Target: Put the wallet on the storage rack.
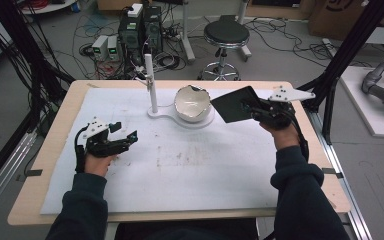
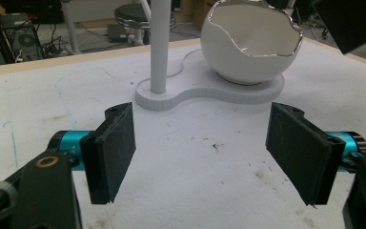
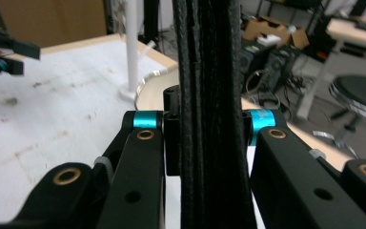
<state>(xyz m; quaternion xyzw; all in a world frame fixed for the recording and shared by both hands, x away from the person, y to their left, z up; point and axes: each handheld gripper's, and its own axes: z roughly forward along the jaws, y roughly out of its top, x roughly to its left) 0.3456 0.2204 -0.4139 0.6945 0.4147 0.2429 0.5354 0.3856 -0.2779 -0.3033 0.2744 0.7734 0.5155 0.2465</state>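
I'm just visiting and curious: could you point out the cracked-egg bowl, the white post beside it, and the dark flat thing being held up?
Eggshell-shaped bowl (image 1: pixel 192 103), high view, on its white inner wall.
White post (image 1: pixel 151 80), high view, midway up its shaft.
Black flat pad (image 1: pixel 231 105), high view, middle of its face.

Flat black square pad (image 1: pixel 234 105), held tilted in the air, just beside white eggshell-shaped bowl (image 1: pixel 192 103)

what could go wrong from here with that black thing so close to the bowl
The right gripper holds the flat black pad by one edge, so it could pivot or slip out. Its free corner hangs close to the eggshell-shaped bowl; a swing might knock the bowl off its white stand.
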